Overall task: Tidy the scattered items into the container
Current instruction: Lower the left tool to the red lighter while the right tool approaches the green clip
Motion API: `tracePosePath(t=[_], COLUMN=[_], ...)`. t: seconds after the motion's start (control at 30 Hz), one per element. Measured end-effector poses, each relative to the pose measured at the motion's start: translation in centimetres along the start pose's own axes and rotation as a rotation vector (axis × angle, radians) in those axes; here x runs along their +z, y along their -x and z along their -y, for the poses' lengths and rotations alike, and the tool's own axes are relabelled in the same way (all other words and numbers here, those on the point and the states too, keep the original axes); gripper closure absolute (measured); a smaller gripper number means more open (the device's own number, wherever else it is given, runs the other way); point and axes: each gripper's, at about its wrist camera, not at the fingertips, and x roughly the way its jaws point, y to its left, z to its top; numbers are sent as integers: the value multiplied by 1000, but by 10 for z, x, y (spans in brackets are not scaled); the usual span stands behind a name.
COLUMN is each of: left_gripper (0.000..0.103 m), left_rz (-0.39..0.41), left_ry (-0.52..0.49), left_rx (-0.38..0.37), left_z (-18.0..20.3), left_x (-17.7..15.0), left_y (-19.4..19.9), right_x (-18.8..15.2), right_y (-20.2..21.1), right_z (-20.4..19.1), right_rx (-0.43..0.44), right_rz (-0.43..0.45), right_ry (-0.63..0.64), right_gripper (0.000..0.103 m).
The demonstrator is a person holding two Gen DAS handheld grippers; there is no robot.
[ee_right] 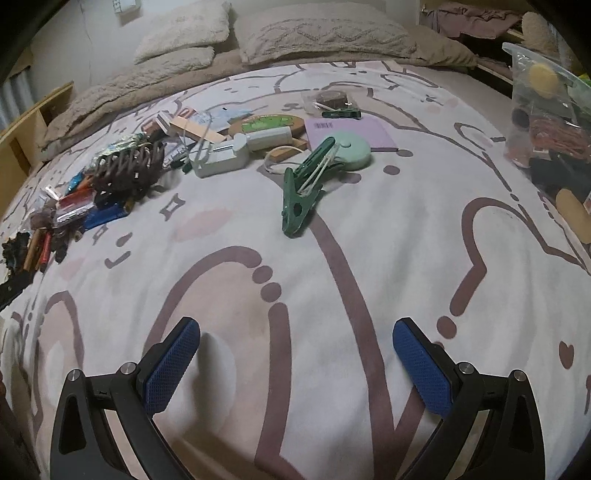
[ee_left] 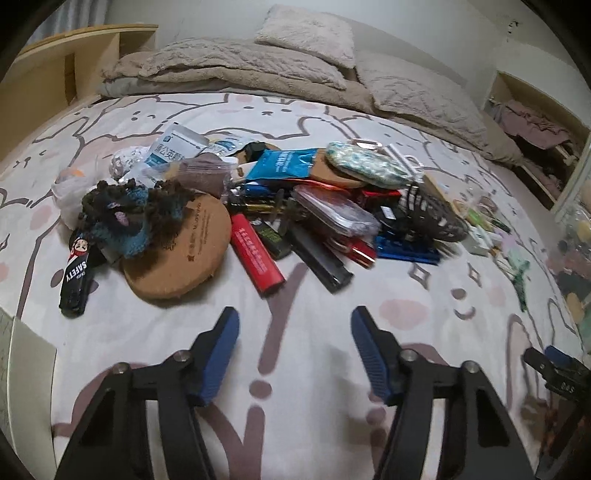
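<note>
A pile of small items lies on the cartoon-print bedsheet [ee_left: 314,369]. In the left wrist view a red lighter [ee_left: 256,254], a round cork coaster [ee_left: 181,251], a blue-brown knitted piece [ee_left: 122,218] and a black bar [ee_left: 321,262] lie nearest, just ahead of my left gripper [ee_left: 295,317], which is open with nothing between its fingers. My right gripper [ee_right: 295,326] stands open over bare sheet. A green clothes clip [ee_right: 303,184] and a mint round case [ee_right: 351,149] lie ahead of it. A clear plastic bag [ee_right: 543,110] holding several things sits at the far right.
Beige pillows [ee_right: 325,33] and a folded blanket [ee_left: 229,70] line the head of the bed. A wooden shelf [ee_left: 55,74] stands at the left. A brown hair claw [ee_right: 129,170] and a white device [ee_right: 225,158] lie mid-bed. A pale board [ee_left: 29,354] edges in at the left.
</note>
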Motion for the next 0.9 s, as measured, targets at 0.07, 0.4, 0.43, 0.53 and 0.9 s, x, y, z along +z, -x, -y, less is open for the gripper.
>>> tracePosePath(t=[0.07, 0.4, 0.43, 0.53, 0.9], left_gripper=[46, 61, 61, 61, 62], left_rz=[-6, -38, -34, -32, -13], left_ry=[5, 13, 5, -4, 22], left_rx=[11, 71, 78, 89, 67], left_z=[-1, -1, 0, 0, -9], left_x=[3, 19, 21, 24, 27], left_y=[-7, -43, -45, -51, -59], right_x=[1, 3, 3, 4, 35], right_y=[-5, -15, -15, -15, -34], right_z=[0, 6, 6, 10, 7], right_rx=[-7, 25, 28, 46, 42], right_rz=[-14, -27, -22, -5, 54], right_ry=[8, -22, -25, -45, -74], right_gripper=[0, 0, 0, 0, 2])
